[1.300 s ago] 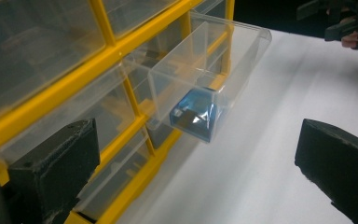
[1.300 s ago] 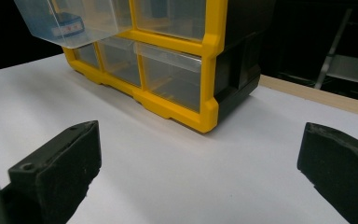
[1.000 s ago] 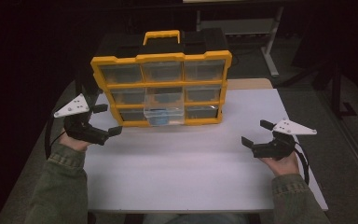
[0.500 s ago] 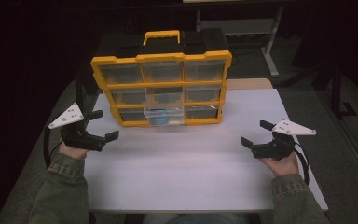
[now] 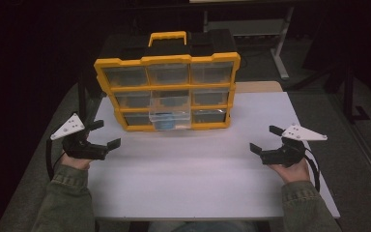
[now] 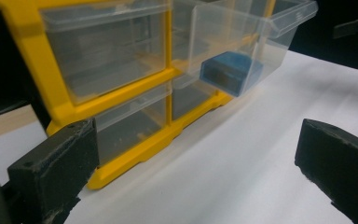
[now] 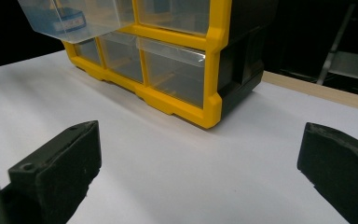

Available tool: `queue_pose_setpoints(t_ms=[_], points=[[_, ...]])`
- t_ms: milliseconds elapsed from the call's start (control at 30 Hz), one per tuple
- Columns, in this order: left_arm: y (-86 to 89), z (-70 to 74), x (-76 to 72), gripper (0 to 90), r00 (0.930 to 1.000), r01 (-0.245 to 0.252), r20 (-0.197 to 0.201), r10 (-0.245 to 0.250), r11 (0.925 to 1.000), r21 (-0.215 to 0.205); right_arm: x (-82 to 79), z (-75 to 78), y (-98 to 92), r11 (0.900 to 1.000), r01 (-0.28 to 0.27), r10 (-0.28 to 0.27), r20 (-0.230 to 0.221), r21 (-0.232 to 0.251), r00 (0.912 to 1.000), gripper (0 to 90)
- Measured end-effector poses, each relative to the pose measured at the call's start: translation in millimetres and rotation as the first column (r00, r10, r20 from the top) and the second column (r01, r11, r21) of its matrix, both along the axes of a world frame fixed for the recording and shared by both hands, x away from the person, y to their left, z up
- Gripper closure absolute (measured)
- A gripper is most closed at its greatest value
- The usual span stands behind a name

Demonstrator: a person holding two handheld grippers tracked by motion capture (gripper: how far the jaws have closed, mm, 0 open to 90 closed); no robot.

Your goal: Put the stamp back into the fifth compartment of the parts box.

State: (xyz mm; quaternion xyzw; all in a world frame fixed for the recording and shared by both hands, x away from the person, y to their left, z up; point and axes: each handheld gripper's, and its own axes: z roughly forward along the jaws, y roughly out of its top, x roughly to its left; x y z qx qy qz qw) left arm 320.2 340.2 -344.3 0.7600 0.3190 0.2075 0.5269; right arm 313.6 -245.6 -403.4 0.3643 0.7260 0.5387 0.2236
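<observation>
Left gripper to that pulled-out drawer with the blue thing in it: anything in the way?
Nothing visible. Only bare white table lies between the open left gripper and the pulled-out clear drawer, middle column of the yellow organizer, holding the blue object.

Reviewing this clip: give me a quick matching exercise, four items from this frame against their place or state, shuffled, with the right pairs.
Things:
1. blue block
2. middle drawer
3. left gripper
4. carry handle

Places or states:
A. pulled out from the yellow organizer
B. open, near the table's left edge
C. on top of the organizer
D. inside the clear drawer

Pairs: 1-D, 2-A, 3-B, 4-C
</observation>
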Motion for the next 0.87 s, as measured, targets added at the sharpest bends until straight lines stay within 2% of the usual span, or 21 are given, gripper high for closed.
queue_pose_setpoints(t_ms=[267,367,533,633,800,867], points=[[7.2,-12.6,-5.0,0.0,0.9965,-0.077,0.030,0.078,0.9966,-0.031,-1.7,0.3,-0.7,1.000,0.002,-0.002,0.002,0.004,1.0000,0.0],[10.7,-17.9,-7.0,0.0,0.9943,-0.101,0.027,0.103,0.9938,-0.046,-2.5,0.3,-0.9,1.000,0.002,-0.002,0.001,0.009,1.0000,0.0],[16.2,-27.6,-10.6,0.0,0.9865,-0.151,0.054,0.155,0.9865,-0.062,-3.2,-0.2,-0.4,1.000,-0.001,0.001,-0.002,0.002,1.0000,0.0],[17.7,-32.5,-12.0,0.0,0.9848,-0.164,0.044,0.168,0.9837,-0.074,-4.7,-0.5,-0.7,1.000,0.000,0.000,-0.003,0.006,1.0000,0.0],[16.5,-39.5,-17.0,0.0,0.9800,-0.183,0.065,0.188,0.9801,-0.076,-7.3,-0.2,-1.7,1.000,0.007,-0.007,-0.002,0.001,1.0000,0.0],[16.3,-38.6,-18.4,0.0,0.9799,-0.181,0.068,0.188,0.9787,-0.098,-7.4,-0.4,-1.6,1.000,0.004,-0.004,-0.005,-0.005,1.0000,0.0]])
